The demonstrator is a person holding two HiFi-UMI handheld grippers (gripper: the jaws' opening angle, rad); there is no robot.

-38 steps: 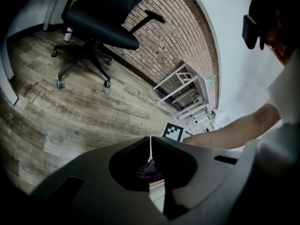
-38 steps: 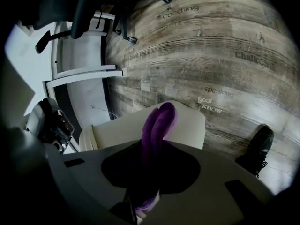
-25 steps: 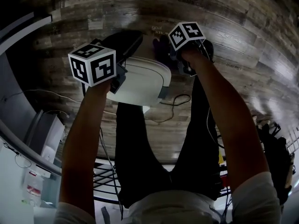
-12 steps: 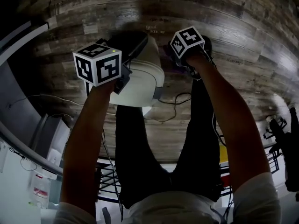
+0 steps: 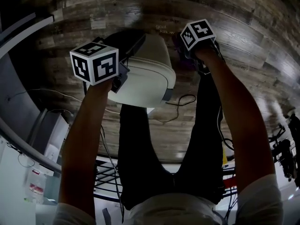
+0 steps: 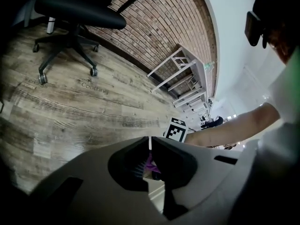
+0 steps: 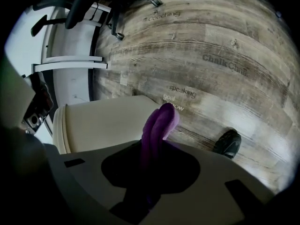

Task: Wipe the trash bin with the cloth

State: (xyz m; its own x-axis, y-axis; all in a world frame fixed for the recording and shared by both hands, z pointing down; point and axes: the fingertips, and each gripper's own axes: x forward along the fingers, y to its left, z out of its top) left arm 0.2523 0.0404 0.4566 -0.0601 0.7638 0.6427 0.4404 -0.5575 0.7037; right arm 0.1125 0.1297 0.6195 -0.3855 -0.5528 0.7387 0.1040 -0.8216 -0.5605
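Right tool (image 7: pixel 155 146) clamps cloth (image 7: pixel 161 121); left tool (image 6: pixel 150 149) clamps bin (image 5: pixel 145 74).

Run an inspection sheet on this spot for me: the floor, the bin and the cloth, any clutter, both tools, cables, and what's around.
Surface: wood-plank floor, with words printed on some planks.
Job's things: white trash bin in front of the person's legs. The purple cloth is held up by the bin's side; contact cannot be told.
Clutter: black wire rack at the head view's bottom edge.
Grippers: left tool is shut on a thin white edge, apparently the trash bin's. Right tool is shut on the cloth.
Cables: black cable looped on the floor near the bin.
Surroundings: black office chair, brick wall, white shelf frame.
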